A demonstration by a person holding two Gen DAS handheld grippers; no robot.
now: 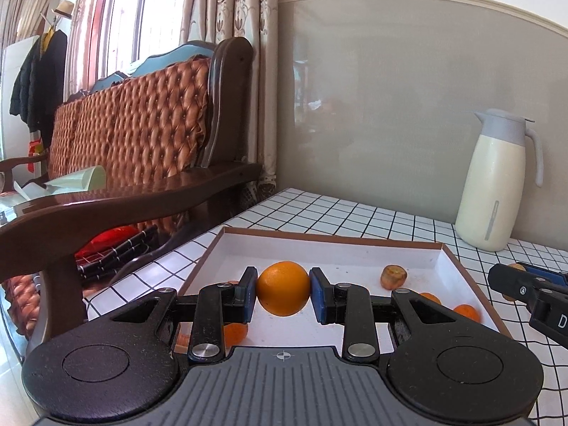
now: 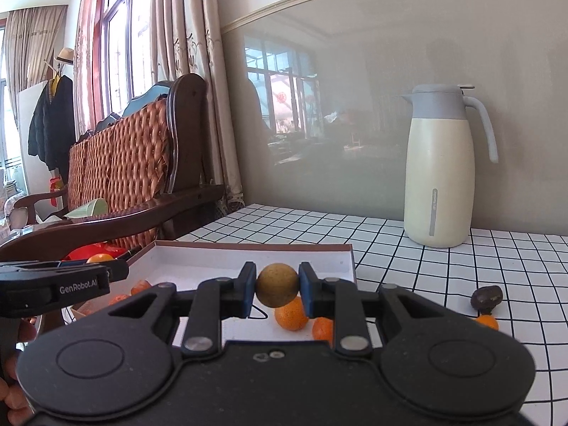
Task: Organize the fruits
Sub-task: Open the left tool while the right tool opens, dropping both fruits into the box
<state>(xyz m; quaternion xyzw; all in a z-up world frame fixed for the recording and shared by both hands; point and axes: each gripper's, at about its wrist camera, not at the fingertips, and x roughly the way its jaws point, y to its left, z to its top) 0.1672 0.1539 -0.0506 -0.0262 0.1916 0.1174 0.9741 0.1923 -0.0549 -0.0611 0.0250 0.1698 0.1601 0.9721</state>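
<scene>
My left gripper [image 1: 283, 289] is shut on an orange [image 1: 283, 288], held above the white tray [image 1: 333, 250] with brown rim. My right gripper [image 2: 277, 285] is shut on a small brownish-yellow round fruit [image 2: 277, 285], over the tray's [image 2: 269, 261] near right part. Inside the tray lie a brownish fruit [image 1: 393, 276] and small oranges [image 1: 467, 312]; in the right wrist view two oranges [image 2: 291, 314] sit just below my held fruit. The right gripper's tip [image 1: 514, 282] shows at the left view's right edge. The left gripper [image 2: 117, 270] shows at the right view's left edge.
A cream thermos jug [image 2: 440, 174] stands at the back of the checked tablecloth [image 2: 443, 269]. A dark fruit [image 2: 486, 298] and a small orange [image 2: 487, 321] lie on the cloth right of the tray. A wooden sofa [image 1: 142, 191] borders the table's left side.
</scene>
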